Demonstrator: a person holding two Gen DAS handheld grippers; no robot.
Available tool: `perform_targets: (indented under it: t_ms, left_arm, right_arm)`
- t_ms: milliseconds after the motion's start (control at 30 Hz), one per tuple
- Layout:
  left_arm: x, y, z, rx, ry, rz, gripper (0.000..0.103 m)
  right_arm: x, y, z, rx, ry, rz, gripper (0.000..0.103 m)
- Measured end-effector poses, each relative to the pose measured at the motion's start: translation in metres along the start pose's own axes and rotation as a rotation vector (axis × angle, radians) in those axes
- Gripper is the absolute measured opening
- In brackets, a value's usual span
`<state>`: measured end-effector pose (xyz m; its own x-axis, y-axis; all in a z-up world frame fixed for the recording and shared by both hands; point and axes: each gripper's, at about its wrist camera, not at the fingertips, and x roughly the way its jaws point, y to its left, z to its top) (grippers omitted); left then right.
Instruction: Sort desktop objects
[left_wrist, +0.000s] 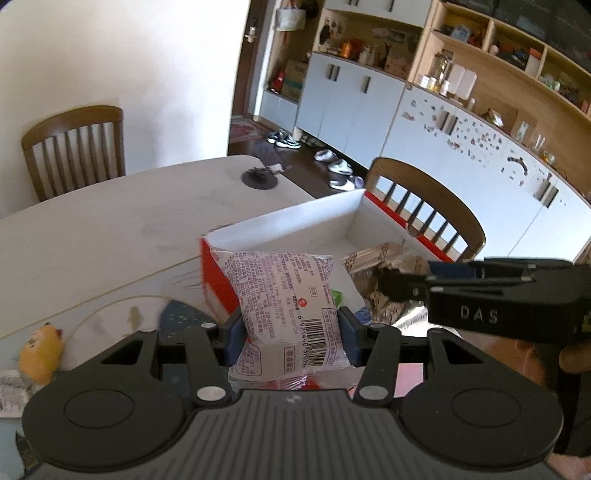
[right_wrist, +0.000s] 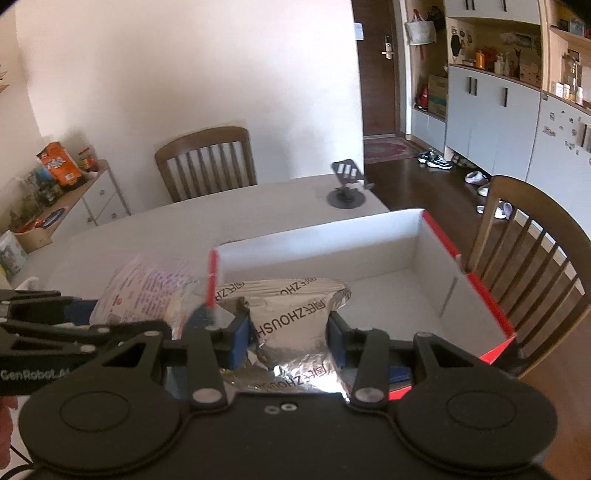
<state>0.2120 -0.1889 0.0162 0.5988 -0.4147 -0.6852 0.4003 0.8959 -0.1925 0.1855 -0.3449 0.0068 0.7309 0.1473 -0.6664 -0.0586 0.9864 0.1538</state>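
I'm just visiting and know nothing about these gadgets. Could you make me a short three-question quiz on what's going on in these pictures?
1. True or false: the left gripper is clamped on a clear snack packet with a barcode.
2. What does the right gripper hold? A) a silver foil pouch B) a phone stand C) a shoe
3. Fill in: both packets are in front of an open white box with ___ edges.

Key: 1 true; 2 A; 3 red.
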Motion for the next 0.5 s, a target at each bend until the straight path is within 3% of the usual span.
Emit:
perform_targets:
  t_ms: [500]
  left_arm:
    - [0.068, -0.027, 0.012, 0.063, 0.096, -0.059, 0.051]
  right_arm:
    - [0.033, -0.059, 0.009, -0.015, 0.044, -0.055, 0.043]
